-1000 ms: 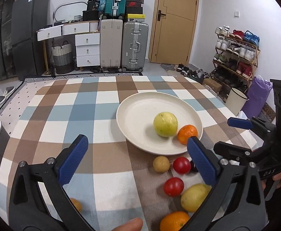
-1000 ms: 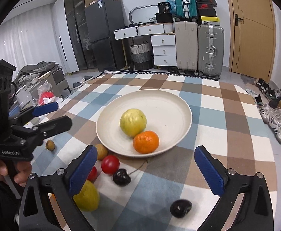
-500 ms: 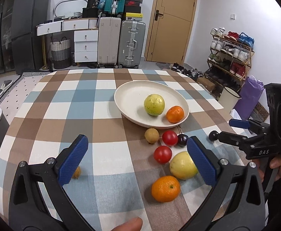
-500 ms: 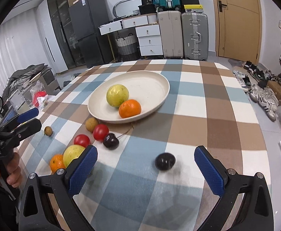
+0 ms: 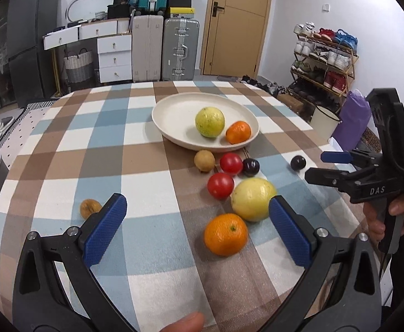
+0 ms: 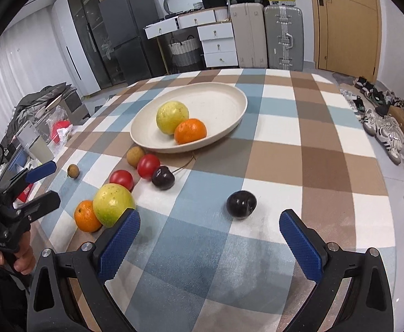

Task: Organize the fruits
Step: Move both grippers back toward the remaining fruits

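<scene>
Hovering w/ jaws wide, both grippers (image 5: 196, 227) (image 6: 208, 238), bare cloth (image 6: 298, 149) beside plate (image 6: 229, 121)

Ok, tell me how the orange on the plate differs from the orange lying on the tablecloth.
The orange on the plate sits inside the cream plate, right beside a yellow-green fruit; the orange on the tablecloth lies on the cloth, right beside a larger yellow fruit. The cloth one is nearest the open left gripper; the plated one lies farther off. Both are round, bright orange and ungripped.
</scene>
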Motion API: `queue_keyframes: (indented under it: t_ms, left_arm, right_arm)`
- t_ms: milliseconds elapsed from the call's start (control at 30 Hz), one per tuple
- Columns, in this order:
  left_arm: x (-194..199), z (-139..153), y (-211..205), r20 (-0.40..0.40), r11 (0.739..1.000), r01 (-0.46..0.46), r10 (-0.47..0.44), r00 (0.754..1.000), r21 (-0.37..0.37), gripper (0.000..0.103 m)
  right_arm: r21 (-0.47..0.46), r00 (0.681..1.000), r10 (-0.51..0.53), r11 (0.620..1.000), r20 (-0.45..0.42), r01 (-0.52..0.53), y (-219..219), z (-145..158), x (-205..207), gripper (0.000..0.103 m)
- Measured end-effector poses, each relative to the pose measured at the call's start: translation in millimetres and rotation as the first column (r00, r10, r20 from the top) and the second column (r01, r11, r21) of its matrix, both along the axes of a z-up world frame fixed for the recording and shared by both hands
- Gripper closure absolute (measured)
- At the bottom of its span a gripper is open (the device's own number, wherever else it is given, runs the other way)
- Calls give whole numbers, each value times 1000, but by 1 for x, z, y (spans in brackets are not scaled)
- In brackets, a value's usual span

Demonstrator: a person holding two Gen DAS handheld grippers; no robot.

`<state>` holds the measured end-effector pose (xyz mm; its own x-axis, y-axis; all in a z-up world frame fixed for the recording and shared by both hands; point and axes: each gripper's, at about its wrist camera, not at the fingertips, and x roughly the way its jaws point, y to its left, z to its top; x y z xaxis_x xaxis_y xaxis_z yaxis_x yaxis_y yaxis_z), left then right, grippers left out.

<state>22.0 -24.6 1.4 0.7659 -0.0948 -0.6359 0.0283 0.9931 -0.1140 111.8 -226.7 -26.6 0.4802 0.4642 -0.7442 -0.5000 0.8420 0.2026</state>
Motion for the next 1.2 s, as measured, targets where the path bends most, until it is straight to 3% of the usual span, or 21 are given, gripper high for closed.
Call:
queue_keyframes:
  t_ms: [333, 633, 733, 933, 1133, 1200]
  left_arm:
    - [8, -23, -7, -89, 999, 43, -42, 995, 4, 1]
    - [15, -37, -16, -156, 997, 64, -55, 986, 51, 1]
    - [18, -39, -16, -178, 997, 71, -63, 982, 42, 9]
    - [20, -42, -15, -188, 995, 100, -97, 977, 9, 21]
    - [20, -43, -19, -192, 991, 131, -129, 973, -3, 29]
    - [21, -44, -20, -198, 991, 132, -129, 972, -2, 36]
  right_arm:
    - [-26, 1000, -20, 999, -17, 20, 1, -10, 7, 1]
    - [-39, 999, -33, 999, -24, 32, -2, -16, 12, 1]
    - [-30, 999, -35, 999, -12, 35, -2, -17, 13, 2]
    - [-52, 999, -30, 998, -14, 29, 5, -24, 19, 21]
    - [-62, 1000, -23, 998, -16, 22, 8, -28, 22, 29]
    - [-65, 1000, -20, 998, -9, 20, 9, -27, 22, 34]
